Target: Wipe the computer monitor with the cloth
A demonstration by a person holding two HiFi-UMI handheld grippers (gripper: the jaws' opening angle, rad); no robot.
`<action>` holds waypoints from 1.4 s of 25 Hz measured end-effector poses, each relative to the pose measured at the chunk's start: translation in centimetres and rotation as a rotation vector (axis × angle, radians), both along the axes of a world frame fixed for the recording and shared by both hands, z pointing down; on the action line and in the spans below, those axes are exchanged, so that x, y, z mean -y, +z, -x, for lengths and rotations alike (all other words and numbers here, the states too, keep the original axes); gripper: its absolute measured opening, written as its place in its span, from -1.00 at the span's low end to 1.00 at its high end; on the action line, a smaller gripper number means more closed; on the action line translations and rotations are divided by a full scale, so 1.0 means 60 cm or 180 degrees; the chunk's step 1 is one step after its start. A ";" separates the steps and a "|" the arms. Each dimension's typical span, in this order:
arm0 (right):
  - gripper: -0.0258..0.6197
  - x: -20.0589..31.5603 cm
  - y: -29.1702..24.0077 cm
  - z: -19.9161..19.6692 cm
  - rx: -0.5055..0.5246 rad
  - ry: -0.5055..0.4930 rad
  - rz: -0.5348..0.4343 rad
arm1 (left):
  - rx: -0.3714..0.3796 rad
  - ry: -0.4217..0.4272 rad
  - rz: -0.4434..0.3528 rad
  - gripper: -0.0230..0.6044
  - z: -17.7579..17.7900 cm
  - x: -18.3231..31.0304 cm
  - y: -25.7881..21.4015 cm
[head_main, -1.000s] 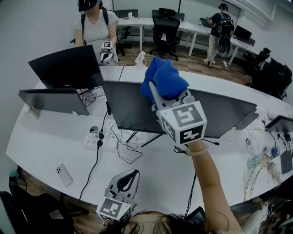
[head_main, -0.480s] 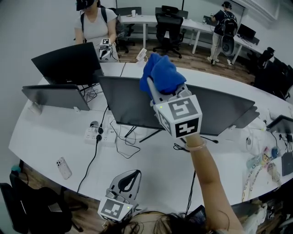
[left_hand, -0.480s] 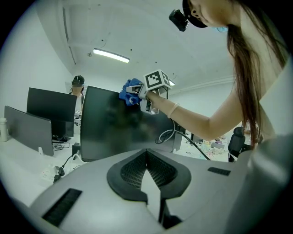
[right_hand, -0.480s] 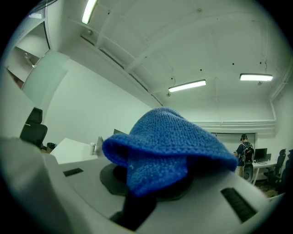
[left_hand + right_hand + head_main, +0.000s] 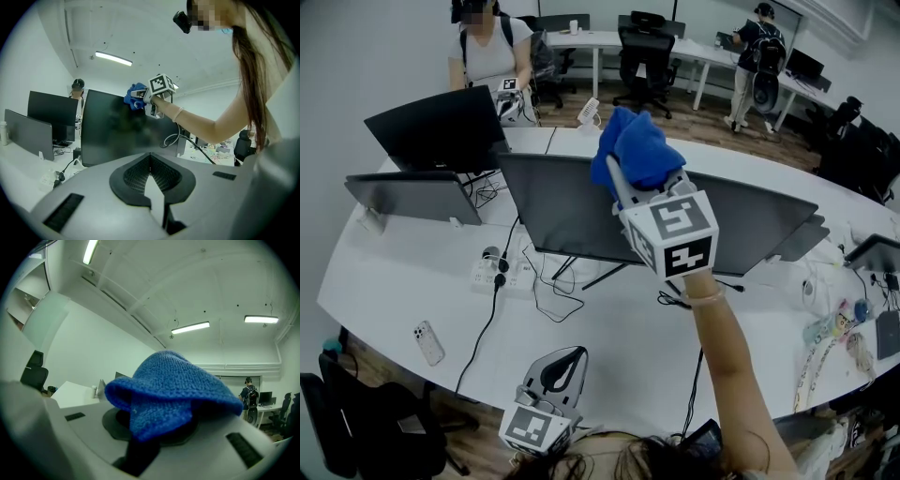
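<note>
A wide dark computer monitor (image 5: 562, 220) stands across the middle of the white table (image 5: 609, 347). My right gripper (image 5: 630, 180) is raised at the monitor's top edge, shut on a bunched blue cloth (image 5: 639, 153). In the right gripper view the cloth (image 5: 173, 392) drapes over the jaws and hides them. The left gripper view shows the monitor's (image 5: 112, 126) screen side, with the cloth (image 5: 135, 95) at its upper edge. My left gripper (image 5: 562, 364) rests low near the table's front edge, shut and holding nothing, its jaws together in its own view (image 5: 151, 161).
Two more monitors (image 5: 441, 136) (image 5: 411, 199) stand at the left. A power strip (image 5: 495, 277) with cables and a phone (image 5: 428, 343) lie on the table. Small clutter (image 5: 839, 328) sits at the right. A person (image 5: 492, 52) stands behind the table; chairs and another person are farther back.
My right gripper with the cloth has slid slightly to the right along the monitor's top edge. The left gripper has stayed in place.
</note>
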State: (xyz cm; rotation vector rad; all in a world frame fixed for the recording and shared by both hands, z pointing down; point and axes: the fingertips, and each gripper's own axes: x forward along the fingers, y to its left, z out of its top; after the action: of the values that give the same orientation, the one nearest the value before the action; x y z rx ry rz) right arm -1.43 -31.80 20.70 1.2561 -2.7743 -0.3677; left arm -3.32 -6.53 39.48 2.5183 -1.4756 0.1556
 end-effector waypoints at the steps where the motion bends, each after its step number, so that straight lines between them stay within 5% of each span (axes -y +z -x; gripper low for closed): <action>1: -0.65 0.000 0.000 -0.003 0.0002 0.0008 -0.0005 | -0.0003 0.0005 -0.0017 -0.90 0.000 0.003 -0.003; 35: -0.65 0.003 0.004 -0.095 -0.0074 0.0088 0.0011 | -0.0024 0.0143 -0.0084 -0.90 -0.088 0.006 -0.008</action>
State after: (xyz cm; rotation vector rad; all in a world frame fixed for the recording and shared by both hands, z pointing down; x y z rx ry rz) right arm 4.30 -31.99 20.96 1.2795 -2.7342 -0.3730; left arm 1.97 -6.90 39.02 2.5712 -1.4283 0.1347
